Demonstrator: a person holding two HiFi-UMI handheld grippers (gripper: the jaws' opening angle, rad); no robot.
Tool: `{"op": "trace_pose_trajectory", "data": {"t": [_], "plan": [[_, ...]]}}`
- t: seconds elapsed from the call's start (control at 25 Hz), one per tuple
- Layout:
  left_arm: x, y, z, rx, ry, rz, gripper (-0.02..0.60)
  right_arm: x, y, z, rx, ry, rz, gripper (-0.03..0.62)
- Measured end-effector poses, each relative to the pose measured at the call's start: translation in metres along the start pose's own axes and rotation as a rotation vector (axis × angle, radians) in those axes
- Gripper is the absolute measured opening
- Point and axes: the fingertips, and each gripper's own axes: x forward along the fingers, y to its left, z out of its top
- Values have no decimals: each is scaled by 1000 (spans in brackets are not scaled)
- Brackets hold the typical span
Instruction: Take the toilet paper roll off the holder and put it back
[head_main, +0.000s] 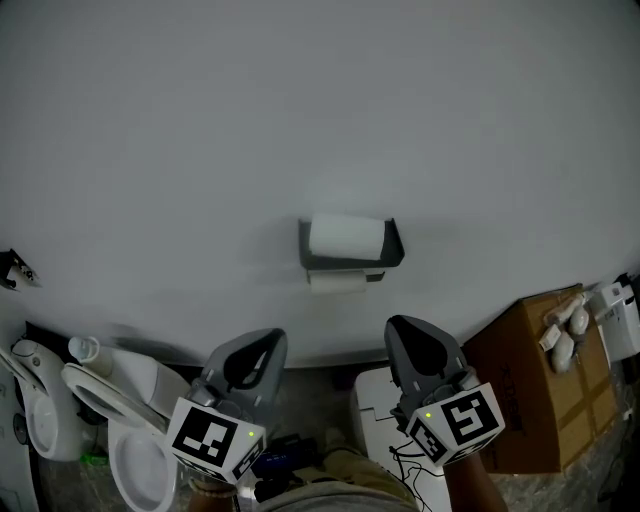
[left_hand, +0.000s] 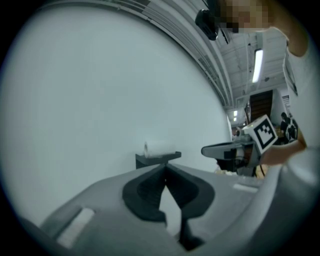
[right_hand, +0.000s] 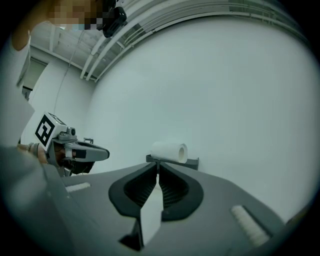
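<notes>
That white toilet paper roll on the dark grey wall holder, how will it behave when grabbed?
The white toilet paper roll looks soft and probably light, so a hard squeeze may dent it. Being a cylinder, it could roll once off the dark grey holder. Its loose hanging sheet will likely flop.

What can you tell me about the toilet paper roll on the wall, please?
The toilet paper roll is white, looks like soft paper and seems fairly full. It lies on its side, lengthwise along the wall, in a dark grey holder fixed there. A loose end hangs below the holder. From the right gripper view its hollow core shows at one end. Only the holder touches it.
</notes>
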Motion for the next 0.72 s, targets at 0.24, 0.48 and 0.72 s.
{"op": "trace_pose_trajectory", "data": {"t": [0.24, 0.48, 0.72], "plan": [[-26, -15, -11, -4, 14, -25, -8, -28, 18, -7, 24, 12, -30, 17], [-50, -31, -21, -9, 24, -34, -8, -53, 35, -17, 84, 11, -18, 17], [-73, -41, -32, -28, 40, -17, -7, -73, 46, -29, 47, 38, -39, 17]]}}
